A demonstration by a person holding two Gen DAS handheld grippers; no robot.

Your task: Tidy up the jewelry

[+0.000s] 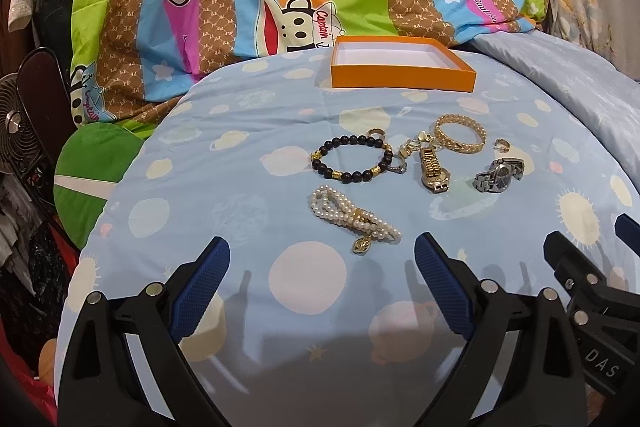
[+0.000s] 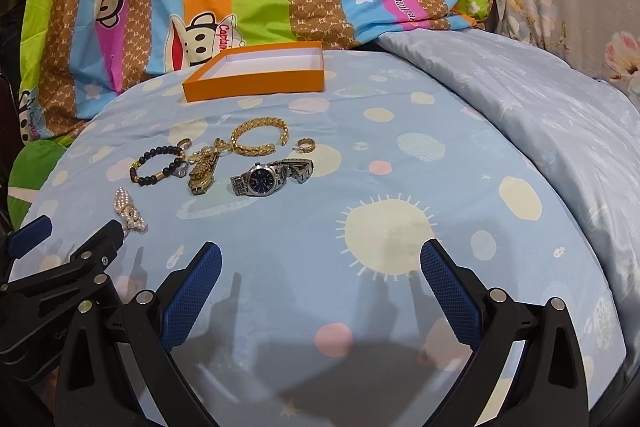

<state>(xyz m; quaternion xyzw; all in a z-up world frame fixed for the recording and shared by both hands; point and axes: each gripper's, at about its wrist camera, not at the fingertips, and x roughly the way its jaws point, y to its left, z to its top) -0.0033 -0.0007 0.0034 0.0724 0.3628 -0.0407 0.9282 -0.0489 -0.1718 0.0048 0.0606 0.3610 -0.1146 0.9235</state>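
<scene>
Pearl, gold and steel pieces lie loose on the light blue bedspread (image 1: 208, 131), and the orange box (image 1: 402, 77) sits empty in the upper middle of both views, beyond them; nothing has gone in yet, so I judge the task is at its first pick.

Both sets of tongs are spread wide and hold nothing: the left tongs (image 1: 322, 255) at the bottom of the left view, the right tongs (image 2: 320, 259) at the bottom of the right view, both hanging short of the jewelry.

Nearest the left tongs is the pearl bracelet (image 1: 354, 215), a folded bundle whose long axis runs diagonally from upper left to lower right, its gold pendant dangling toward the bottom of the frame. To take it well, I would close across the short width at the gold clasp in the middle, so the strands lift together (a grip at one end would likely let them trail).

For the right tongs the silver watch (image 2: 266, 177) is the closest piece. Its band runs roughly left to right across the frame, tilted slightly up at the right, blue dial facing up. Closing across the case, perpendicular to the band, looks safest.
</scene>
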